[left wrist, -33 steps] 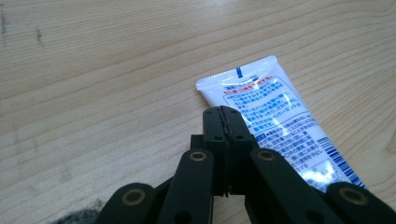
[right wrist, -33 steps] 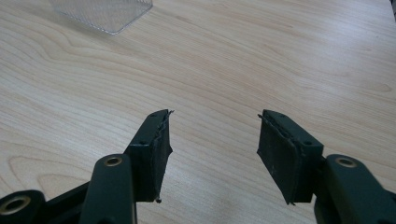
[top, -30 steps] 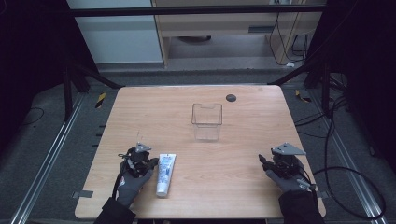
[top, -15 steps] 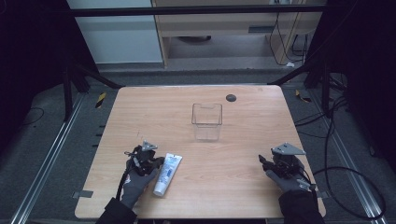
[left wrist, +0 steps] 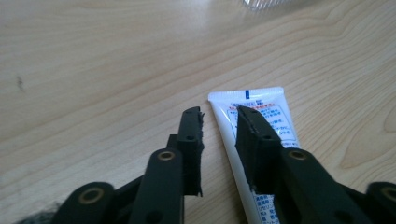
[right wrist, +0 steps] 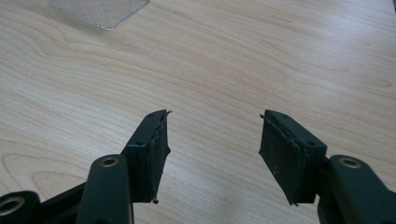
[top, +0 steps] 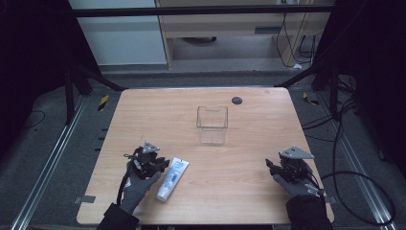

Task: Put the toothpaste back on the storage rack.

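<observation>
Pale wooden desk (top: 249, 158): white printed plastic tube (top: 172, 178) near left, flat beside left gripper (top: 160, 165), jaws just opened narrowly, unclamped; right gripper (top: 269, 166) gaping empty.

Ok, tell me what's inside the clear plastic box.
Nothing shows inside the clear plastic box; the wooden table shows through its walls. The white tube lies outside it, beside the left gripper.

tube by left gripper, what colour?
White tube with blue and red print; clearest in the left gripper view.

Bare tabletop (top: 249, 163) lies between tube (top: 172, 178) and clear box (top: 212, 124).
</observation>
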A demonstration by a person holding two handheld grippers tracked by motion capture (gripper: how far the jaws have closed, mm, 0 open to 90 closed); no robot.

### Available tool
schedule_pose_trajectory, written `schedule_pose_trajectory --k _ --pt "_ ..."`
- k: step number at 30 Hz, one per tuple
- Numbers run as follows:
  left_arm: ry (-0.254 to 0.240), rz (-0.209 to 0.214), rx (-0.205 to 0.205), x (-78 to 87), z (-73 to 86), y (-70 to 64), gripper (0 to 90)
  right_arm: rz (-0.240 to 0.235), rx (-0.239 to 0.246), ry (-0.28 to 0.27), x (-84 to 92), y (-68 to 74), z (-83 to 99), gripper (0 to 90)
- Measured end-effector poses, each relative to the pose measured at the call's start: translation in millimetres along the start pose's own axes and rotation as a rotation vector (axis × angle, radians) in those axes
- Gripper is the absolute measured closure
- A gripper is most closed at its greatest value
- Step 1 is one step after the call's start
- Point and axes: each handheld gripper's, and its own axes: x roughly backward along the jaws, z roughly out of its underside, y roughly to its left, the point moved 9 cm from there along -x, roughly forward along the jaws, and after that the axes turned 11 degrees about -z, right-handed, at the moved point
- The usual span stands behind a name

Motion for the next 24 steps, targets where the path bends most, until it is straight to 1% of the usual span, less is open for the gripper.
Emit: schedule_pose_trajectory --k 1,2,5,6,7,8,9,11,13,15,17,20,21,22,24 --pt "-0.006 0.006 0.002 7.1 -4.8 0.5 64.9 -0.001 -0.003 0.001 0.0 0.1 0.1 41.2" --pt "-0.015 0.008 0.003 9.6 -6.9 0.3 62.7 0.001 -0.003 0.002 0.1 -0.1 0.1 41.0" --pt "-0.023 0.017 -0.018 20.8 -13.4 -3.0 56.8 0.002 -0.004 0.000 0.6 -0.3 -0.1 40.7" --pt "-0.023 0.017 -0.018 20.8 -13.4 -3.0 55.1 0.001 -0.005 0.001 0.6 -0.3 0.0 40.4" --pt "-0.026 0.024 -0.032 26.1 -17.0 -6.1 53.2 0.003 -0.006 0.001 0.5 -0.6 0.1 40.3" --pt "-0.027 0.026 -0.036 28.6 -18.6 -7.6 52.0 0.002 -0.002 0.002 0.3 -1.0 0.2 40.2" --pt "-0.026 0.028 -0.044 30.2 -19.5 -8.5 50.7 0.001 -0.009 0.004 0.3 -0.7 0.5 40.1" --pt "-0.016 0.039 -0.057 33.3 -21.4 -12.7 48.1 0.001 -0.007 0.004 0.1 -1.4 0.7 39.7" --pt "-0.020 0.030 -0.072 36.2 -23.9 -16.5 46.4 0.004 -0.008 0.005 0.3 -2.4 1.2 39.3" --pt "-0.005 0.032 -0.093 37.6 -24.1 -19.8 43.1 0.000 -0.019 0.002 0.8 -2.6 1.4 39.1" --pt "-0.004 0.033 -0.102 38.3 -24.8 -21.6 41.2 0.001 -0.020 0.006 0.5 -3.7 2.2 38.7" --pt "0.007 0.043 -0.102 37.1 -25.0 -24.5 38.6 0.003 -0.021 0.011 -0.1 -4.3 2.8 38.0" --pt "0.010 0.045 -0.107 35.8 -25.5 -25.4 36.2 0.006 -0.024 0.011 -0.3 -4.1 2.6 37.3" --pt "0.015 0.046 -0.107 35.0 -25.6 -26.1 36.2 0.006 -0.024 0.011 -0.3 -4.1 2.6 37.3" --pt "0.040 0.055 -0.114 32.2 -24.8 -29.5 32.9 0.010 -0.024 0.014 -0.1 -5.1 2.7 36.6"
